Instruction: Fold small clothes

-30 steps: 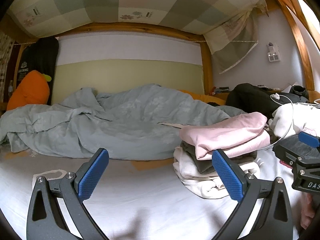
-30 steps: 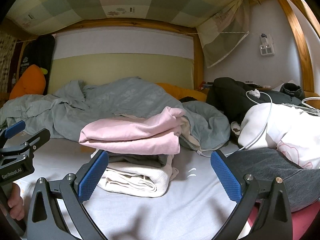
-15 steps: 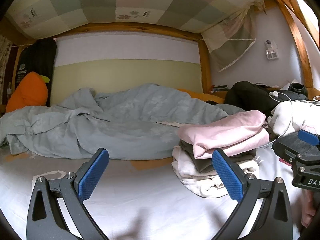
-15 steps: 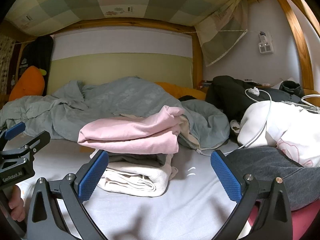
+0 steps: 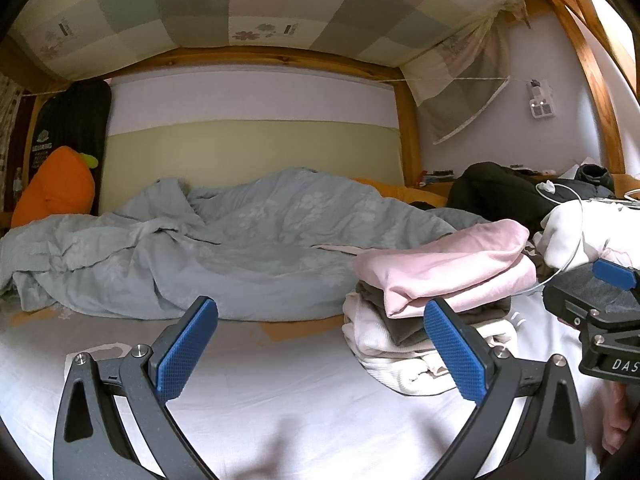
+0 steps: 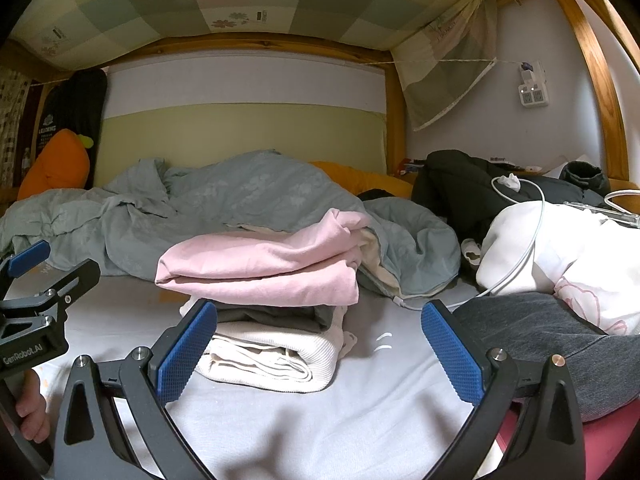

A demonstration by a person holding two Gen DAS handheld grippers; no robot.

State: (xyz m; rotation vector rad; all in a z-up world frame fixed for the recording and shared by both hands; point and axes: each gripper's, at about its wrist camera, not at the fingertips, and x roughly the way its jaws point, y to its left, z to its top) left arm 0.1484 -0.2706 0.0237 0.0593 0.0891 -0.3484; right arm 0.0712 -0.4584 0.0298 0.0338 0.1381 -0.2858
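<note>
And there's the stack of folded clothes [image 6: 272,312] sitting on the white sheet [image 6: 320,420], dead ahead of the right gripper [image 6: 320,354] and off to the right in the left wrist view. On top lies a pink garment [image 6: 264,272], folded flat, its long axis running left to right across the right wrist view, rounded fold toward the camera and loose edges bunched up at the far right end. Under it a dark grey piece [image 6: 280,316], and at the bottom a cream ribbed one [image 6: 276,356], its rolled fold also facing the camera. The right gripper is spread wide, both blue pads clear of the fabric, nothing between them (the left pad sits just in front of the stack's near corner, though whether it touches I cannot tell). The left gripper [image 5: 320,354] is spread wide too, empty, low over bare sheet, with the stack behind its right finger. Behind the stack a rumpled grey-green duvet [image 5: 224,248] sprawls across the bed, an orange carrot plush [image 5: 56,188] propped at the far left. To the right lie a white garment [image 6: 560,256] with a white cable [image 6: 528,248] draped over it, a dark jacket [image 6: 460,184] beyond, and grey fabric [image 6: 552,340] near the right finger. A wooden bed frame [image 6: 394,120] rises behind.
</note>
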